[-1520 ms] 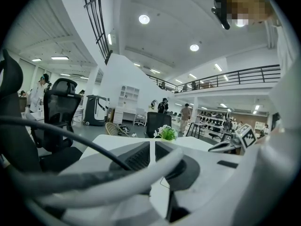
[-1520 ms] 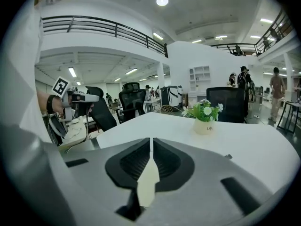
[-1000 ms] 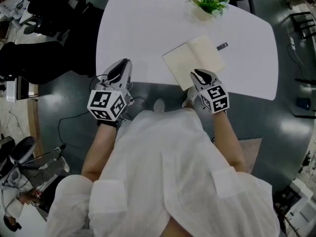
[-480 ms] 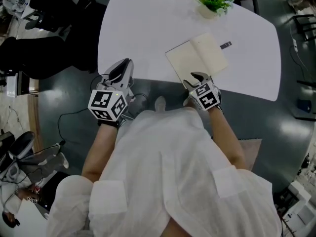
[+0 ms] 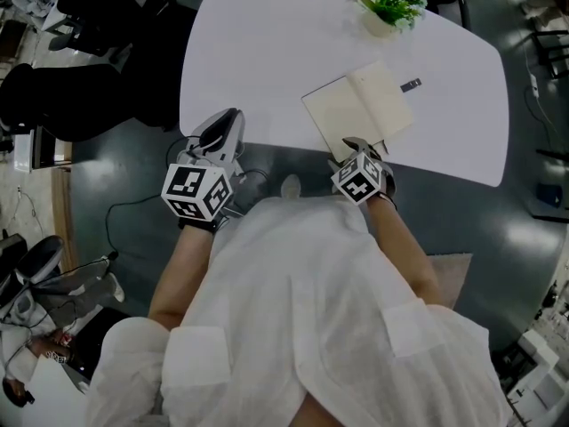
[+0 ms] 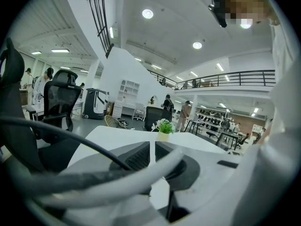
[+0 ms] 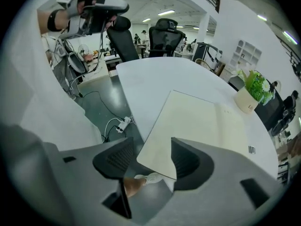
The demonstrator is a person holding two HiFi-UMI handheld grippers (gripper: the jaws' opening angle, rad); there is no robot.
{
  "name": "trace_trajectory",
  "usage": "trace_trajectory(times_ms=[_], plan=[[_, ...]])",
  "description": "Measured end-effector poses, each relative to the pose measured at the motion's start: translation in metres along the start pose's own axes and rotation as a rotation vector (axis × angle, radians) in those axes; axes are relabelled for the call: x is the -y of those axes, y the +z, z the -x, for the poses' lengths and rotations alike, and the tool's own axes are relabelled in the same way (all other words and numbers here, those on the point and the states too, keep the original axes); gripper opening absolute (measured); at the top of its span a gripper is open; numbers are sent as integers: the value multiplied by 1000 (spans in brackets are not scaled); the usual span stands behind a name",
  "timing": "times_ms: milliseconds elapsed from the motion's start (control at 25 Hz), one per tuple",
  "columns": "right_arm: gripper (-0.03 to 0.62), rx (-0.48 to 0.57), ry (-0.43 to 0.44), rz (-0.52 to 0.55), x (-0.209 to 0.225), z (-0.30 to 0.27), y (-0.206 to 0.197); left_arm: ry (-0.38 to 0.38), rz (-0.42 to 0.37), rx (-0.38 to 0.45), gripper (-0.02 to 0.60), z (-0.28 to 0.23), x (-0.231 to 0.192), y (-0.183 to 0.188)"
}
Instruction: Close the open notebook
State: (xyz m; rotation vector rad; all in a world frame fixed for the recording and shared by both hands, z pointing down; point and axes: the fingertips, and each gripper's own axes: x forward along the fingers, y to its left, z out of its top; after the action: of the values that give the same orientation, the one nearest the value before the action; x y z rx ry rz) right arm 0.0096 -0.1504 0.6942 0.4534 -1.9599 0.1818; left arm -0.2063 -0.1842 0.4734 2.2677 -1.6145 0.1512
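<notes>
An open cream notebook [image 5: 356, 109] lies on the white table [image 5: 267, 52], and its near corner juts past the table's near edge. My right gripper [image 5: 357, 147] points steeply down over that corner. In the right gripper view the corner of the notebook's [image 7: 197, 121] left page sits between the jaws of the right gripper [image 7: 151, 154]. The jaws are opening and the pads stand clear of the page. My left gripper [image 5: 227, 119] hovers at the table's near left edge. Its jaws are together in the left gripper view [image 6: 152, 150], with nothing held.
A small potted plant [image 5: 389, 7] stands at the table's far edge, beyond the notebook. A small dark clip [image 5: 411, 85] lies just right of the notebook. Black office chairs [image 5: 98, 25] crowd the table's left side. A cable and power strip [image 7: 123, 122] lie on the floor below.
My right gripper has dropped and tipped downward onto the notebook's near corner, and its jaws have spread apart. The left gripper has stayed where it was.
</notes>
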Motion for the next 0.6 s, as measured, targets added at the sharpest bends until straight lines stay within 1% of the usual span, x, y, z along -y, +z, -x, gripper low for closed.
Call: trace_trajectory(times_ms=[120,360,600], plan=[[252,-39,-4,34,-3,-7,-7,-5,-2,-4,31,-1,0,-2],[264,-113,-44,117,-5,-18,-18,-12,-3,-11,31,-2,0,-3],[270,-175,-81,236,-7,-28,-28,-9,-6,-11,31,0,0,-3]])
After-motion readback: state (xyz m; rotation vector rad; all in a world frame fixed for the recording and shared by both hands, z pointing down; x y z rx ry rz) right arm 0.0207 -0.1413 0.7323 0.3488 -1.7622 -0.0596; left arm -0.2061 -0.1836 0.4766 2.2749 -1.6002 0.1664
